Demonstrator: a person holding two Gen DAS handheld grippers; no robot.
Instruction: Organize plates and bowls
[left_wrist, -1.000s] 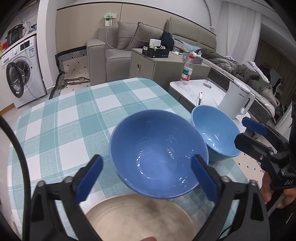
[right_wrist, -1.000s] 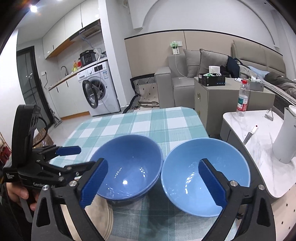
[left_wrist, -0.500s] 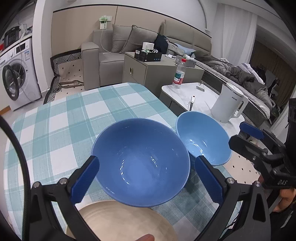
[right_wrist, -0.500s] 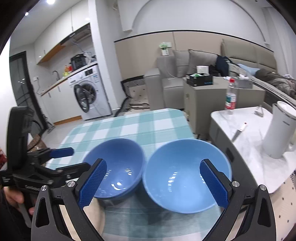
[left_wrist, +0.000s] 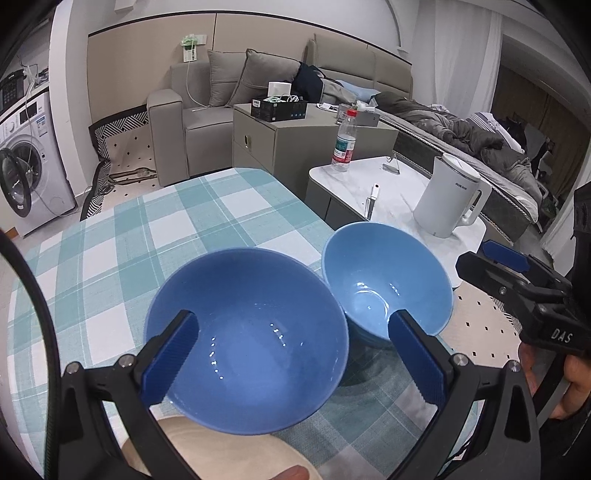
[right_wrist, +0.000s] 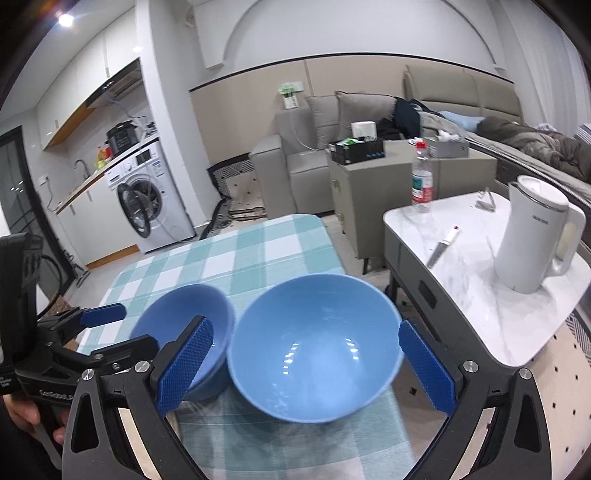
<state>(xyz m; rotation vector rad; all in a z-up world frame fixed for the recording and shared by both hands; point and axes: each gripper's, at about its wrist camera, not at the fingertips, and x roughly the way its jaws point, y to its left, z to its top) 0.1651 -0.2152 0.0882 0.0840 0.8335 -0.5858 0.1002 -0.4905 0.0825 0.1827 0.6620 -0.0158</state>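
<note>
A dark blue bowl (left_wrist: 247, 339) and a lighter blue bowl (left_wrist: 388, 288) stand side by side on the checked table (left_wrist: 166, 221). A beige plate (left_wrist: 221, 454) lies just in front of the dark bowl. My left gripper (left_wrist: 291, 317) is open, and the dark bowl shows between its fingers, off to the left. My right gripper (right_wrist: 304, 325) is open around the light bowl (right_wrist: 314, 354), with a gap at each pad. The dark bowl (right_wrist: 184, 325) sits partly behind its left finger. I cannot tell if either bowl is off the cloth.
A marble side table (left_wrist: 388, 184) to the right carries a white kettle (left_wrist: 450, 199), a water bottle (left_wrist: 345, 142) and a knife (right_wrist: 441, 247). A sofa (left_wrist: 177, 122), a cabinet (left_wrist: 288, 144) and a washing machine (right_wrist: 144, 199) stand beyond. A hand (left_wrist: 576, 373) holds the right gripper.
Both cameras have tilted up and shifted. The dark bowl has drifted left between my left fingers. The light bowl now overlaps the dark one in the right wrist view. Both grippers stay open.
</note>
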